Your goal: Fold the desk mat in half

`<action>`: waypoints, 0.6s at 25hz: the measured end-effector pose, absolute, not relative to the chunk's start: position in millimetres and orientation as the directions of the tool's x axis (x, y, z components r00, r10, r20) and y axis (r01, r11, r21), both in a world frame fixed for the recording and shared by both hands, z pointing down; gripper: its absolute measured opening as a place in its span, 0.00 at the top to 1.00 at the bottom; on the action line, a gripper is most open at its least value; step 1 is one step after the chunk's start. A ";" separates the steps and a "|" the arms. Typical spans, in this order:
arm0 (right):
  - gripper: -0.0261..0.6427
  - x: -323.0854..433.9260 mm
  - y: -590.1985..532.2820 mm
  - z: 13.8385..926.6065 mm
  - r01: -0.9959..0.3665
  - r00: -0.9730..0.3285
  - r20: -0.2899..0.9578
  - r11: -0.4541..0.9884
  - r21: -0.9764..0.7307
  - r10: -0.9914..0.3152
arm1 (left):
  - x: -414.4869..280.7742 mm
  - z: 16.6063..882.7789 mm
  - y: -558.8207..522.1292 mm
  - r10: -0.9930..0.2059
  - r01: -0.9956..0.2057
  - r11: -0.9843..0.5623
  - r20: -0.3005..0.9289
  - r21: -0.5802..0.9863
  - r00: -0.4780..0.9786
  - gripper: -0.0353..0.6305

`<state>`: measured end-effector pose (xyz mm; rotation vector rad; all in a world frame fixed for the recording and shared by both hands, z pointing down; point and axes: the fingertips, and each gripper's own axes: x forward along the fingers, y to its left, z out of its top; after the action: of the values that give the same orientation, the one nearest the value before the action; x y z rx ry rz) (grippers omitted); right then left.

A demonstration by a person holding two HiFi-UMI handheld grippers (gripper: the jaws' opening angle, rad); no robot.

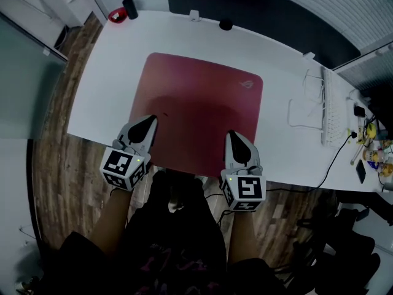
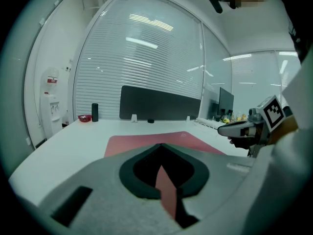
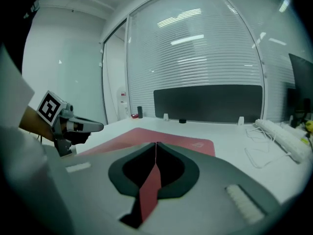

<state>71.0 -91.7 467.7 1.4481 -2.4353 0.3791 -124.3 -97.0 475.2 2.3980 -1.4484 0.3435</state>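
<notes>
While you look down in the head view, the desk mat (image 1: pixel 202 109) lies flat on the smooth white desk (image 1: pixel 104 78). It is a matte dark-red sheet with rounded corners and a small logo in its 1 o'clock corner, and it looks so nearly square that its long axis can't be told. Your left gripper (image 1: pixel 149 123) at 8 o'clock and right gripper (image 1: pixel 234 137) at 5 o'clock hang over the mat's near edge, grey tapered jaws pointing toward 12. In the left gripper view, your jaws are pressed together on nothing, with red mat (image 2: pixel 146 141) showing through the slot behind the tips and stretching toward 12. In the right gripper view, the jaws are likewise closed and empty, with the mat (image 3: pixel 181 142) ahead and its logo at 1 o'clock.
</notes>
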 end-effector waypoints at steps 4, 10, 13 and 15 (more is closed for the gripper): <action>0.95 70.6 -81.4 487.8 -0.887 -0.453 0.406 0.448 -0.112 -0.794 | -124.8 496.7 -86.1 -0.792 -0.887 -0.433 0.403 0.157 0.458 0.95; 0.95 70.0 -65.0 513.7 -0.884 -0.455 0.456 0.451 -0.124 -0.765 | -126.1 518.8 -72.7 -0.764 -0.880 -0.452 0.447 0.143 0.465 0.95; 0.94 69.6 -59.4 519.5 -0.879 -0.458 0.472 0.462 -0.117 -0.753 | -124.3 523.2 -66.6 -0.743 -0.866 -0.489 0.471 0.104 0.476 0.95; 0.92 68.0 -57.3 520.9 -0.872 -0.465 0.481 0.479 -0.104 -0.743 | -122.1 526.2 -61.0 -0.719 -0.843 -0.535 0.496 0.054 0.487 0.95</action>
<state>68.0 -57.3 520.9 1.3537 -2.3592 0.4786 -122.1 -61.0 526.2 2.4464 -1.3230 0.6114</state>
